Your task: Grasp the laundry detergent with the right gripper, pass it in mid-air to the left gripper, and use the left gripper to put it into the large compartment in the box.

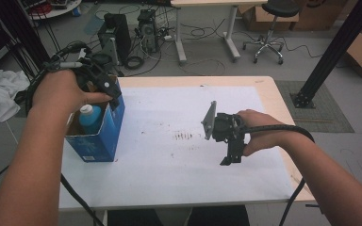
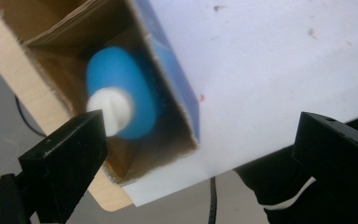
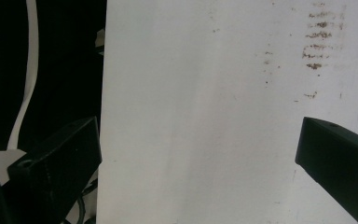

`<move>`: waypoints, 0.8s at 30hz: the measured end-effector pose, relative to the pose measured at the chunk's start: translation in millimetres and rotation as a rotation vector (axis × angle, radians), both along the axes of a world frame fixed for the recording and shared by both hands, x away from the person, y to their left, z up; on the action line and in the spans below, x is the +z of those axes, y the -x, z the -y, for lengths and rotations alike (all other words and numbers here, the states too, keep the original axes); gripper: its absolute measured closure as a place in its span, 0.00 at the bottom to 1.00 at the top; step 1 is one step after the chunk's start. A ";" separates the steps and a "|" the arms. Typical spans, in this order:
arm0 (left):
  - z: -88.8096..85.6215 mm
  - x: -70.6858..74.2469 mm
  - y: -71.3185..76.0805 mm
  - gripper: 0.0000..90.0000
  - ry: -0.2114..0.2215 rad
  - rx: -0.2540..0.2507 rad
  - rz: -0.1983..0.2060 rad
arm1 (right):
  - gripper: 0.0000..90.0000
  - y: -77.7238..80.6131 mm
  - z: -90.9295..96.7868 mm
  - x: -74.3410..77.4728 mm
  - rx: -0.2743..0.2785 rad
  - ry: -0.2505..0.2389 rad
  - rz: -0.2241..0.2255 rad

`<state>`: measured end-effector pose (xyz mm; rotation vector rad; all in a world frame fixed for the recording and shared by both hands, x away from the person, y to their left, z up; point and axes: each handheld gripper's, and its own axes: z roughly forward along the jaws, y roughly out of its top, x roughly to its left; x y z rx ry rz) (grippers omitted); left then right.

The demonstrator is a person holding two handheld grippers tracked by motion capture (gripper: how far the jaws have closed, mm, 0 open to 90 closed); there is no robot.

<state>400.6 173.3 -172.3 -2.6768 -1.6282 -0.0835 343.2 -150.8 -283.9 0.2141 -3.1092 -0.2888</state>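
left tongs point(image 2: 200, 140) wide open, over bottle point(image 2: 121, 91)

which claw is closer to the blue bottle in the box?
Left. The left claw hangs just above the blue bottle, which stands in the blue box, jaws open and off it. The right claw is far across the white table, jaws open.

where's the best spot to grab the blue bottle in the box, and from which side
Grip the white cap of the blue bottle from straight above. It stands upright inside the blue box, whose walls block its sides; only the top pokes out.
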 end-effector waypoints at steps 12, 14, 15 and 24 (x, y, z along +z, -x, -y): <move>26.3 8.5 11.7 0.00 0.036 -0.206 -0.001 | 0.00 -0.2 -0.8 0.7 -0.001 0.010 -0.003; 31.0 8.7 13.7 0.00 0.039 -0.268 -0.004 | 0.00 -0.6 -0.5 0.7 -0.004 0.013 -0.005; 33.6 8.3 14.6 0.00 0.050 -0.287 -0.009 | 0.00 -0.7 -0.4 0.6 -0.007 0.013 -0.007; 62.7 3.0 25.8 0.00 0.080 -0.571 -0.038 | 0.00 -3.5 0.9 4.5 -0.012 0.031 -0.006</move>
